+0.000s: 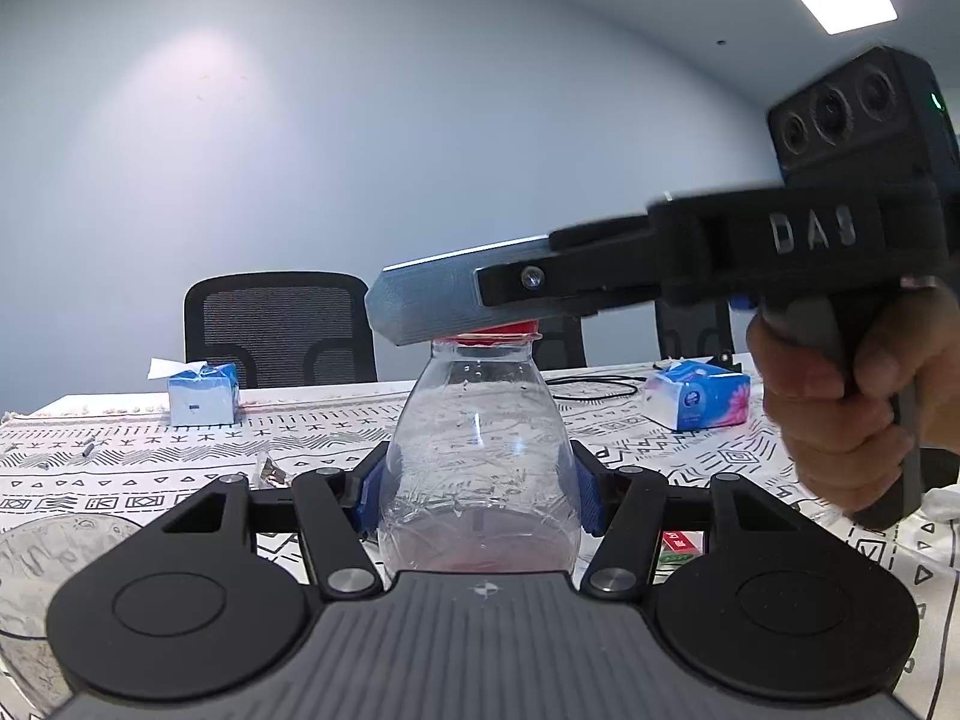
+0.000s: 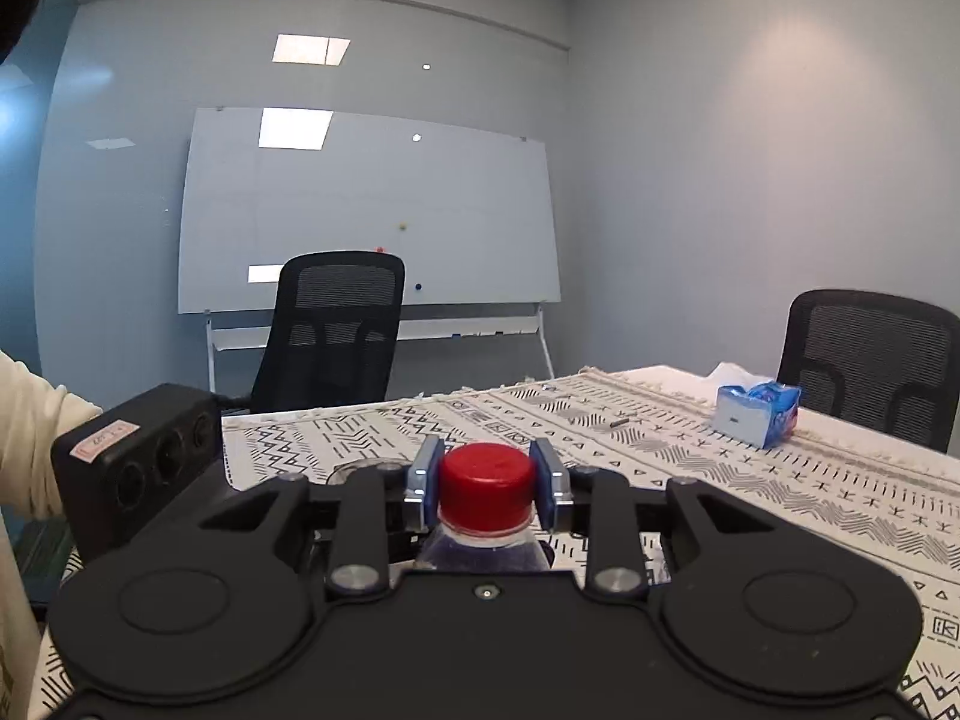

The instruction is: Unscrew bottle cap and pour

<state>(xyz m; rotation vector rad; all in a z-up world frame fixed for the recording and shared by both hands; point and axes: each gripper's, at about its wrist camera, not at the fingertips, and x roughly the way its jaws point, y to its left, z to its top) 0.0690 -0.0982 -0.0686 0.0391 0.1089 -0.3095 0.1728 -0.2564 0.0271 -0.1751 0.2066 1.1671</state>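
Cloth [image 2: 750,480] with black zigzag marks covers the big table and fills the low middle of both views. Two blue tissue boxes [image 1: 201,399] sit far back on it. A clear bowl [image 1: 36,570] shows at the lower left of the left view.

Next comes the clear bottle [image 1: 480,462]. It stands up straight in the middle of the left view, and it looks almost empty, with a bit of red near the bottom. The left gripper [image 1: 480,489] squeezes its sides with blue pads, so it is held firm.

The right gripper [image 2: 487,483] comes in over the bottle top. Its pads sit tight on both sides of the small red cap [image 2: 487,483], low in the middle of the right view.

I think the step is turning the cap, which is on the bottle neck. Whether it is coming off or going back on, I cannot tell. The bottle must stay still and the grip must not slip.
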